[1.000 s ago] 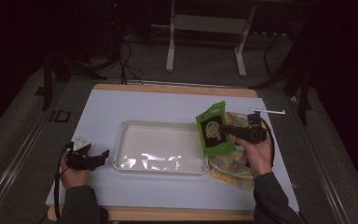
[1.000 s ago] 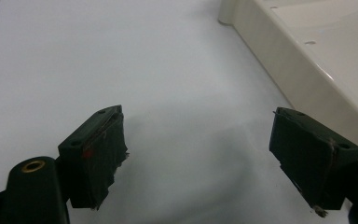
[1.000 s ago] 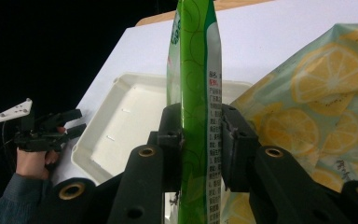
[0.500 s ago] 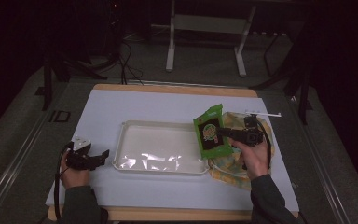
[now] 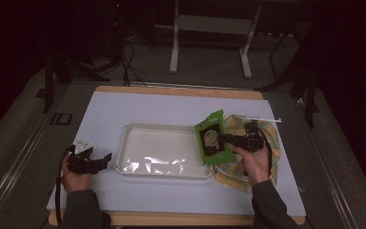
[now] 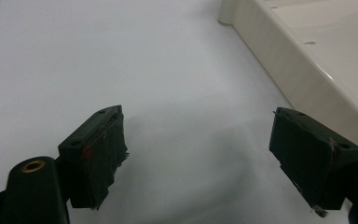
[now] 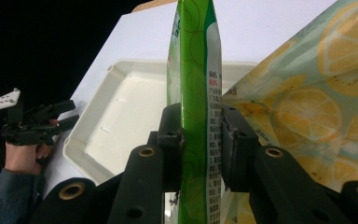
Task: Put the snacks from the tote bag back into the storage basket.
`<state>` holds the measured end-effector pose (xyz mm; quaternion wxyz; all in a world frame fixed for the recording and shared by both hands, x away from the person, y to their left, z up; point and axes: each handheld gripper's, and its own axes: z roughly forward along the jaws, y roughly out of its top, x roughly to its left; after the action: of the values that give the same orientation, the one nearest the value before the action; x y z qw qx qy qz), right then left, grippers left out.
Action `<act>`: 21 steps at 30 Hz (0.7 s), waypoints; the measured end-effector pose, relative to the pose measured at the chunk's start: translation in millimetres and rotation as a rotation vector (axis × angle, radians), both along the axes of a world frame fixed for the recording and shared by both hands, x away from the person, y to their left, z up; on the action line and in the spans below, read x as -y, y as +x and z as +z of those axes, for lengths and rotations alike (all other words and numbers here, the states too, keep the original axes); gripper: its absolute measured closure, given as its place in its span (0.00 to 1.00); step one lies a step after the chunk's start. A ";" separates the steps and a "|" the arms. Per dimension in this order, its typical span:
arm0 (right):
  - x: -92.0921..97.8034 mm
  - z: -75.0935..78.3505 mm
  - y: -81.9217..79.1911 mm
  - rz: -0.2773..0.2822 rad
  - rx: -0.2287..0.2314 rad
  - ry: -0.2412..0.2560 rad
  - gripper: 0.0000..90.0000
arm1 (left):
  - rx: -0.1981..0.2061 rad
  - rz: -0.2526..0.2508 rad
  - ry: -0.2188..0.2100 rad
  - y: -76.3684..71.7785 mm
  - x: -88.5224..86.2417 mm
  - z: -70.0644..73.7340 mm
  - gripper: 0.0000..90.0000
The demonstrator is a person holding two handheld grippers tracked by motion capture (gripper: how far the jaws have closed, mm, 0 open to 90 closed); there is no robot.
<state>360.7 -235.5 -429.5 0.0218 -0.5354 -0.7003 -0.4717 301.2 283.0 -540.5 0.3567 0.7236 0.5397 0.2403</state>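
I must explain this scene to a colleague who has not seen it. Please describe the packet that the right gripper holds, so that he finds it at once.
Start at the white tray in the middle of the table. At its right end, the right gripper pinches a green snack pouch, which stands over the tray's right rim. Beside it lies a lemon-print bag; the pouch alone is plain bright green with a dark panel.

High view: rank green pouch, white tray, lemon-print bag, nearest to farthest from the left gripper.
From the left gripper, at the table's left edge:
1. White tray, mid-table, just right of its jaws.
2. Green pouch, held by the right gripper over the tray's right end.
3. Lemon-print bag, far right, past the pouch.
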 end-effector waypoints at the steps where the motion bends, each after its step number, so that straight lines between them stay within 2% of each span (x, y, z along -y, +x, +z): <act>1: 0.0 0.0 0.0 0.000 0.000 0.000 0.81 | 0.000 0.000 0.000 0.0 0.0 0.0 0.21; 13: -6.9 -4.6 0.9 0.002 -0.004 0.006 0.81 | -0.001 0.000 0.000 0.0 -0.1 0.0 0.21; 16: -10.1 -6.8 0.4 -0.002 0.002 -0.016 0.81 | -0.002 -0.001 0.001 0.1 -0.2 0.0 0.21; 21: -12.4 -10.1 -0.1 -0.004 -0.004 -0.015 0.80 | -0.002 -0.001 0.001 0.0 -0.2 0.1 0.21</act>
<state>360.7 -223.0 -439.6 0.0184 -0.5381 -0.7026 -0.4653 301.2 283.2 -540.4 0.3561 0.7243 0.5396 0.2397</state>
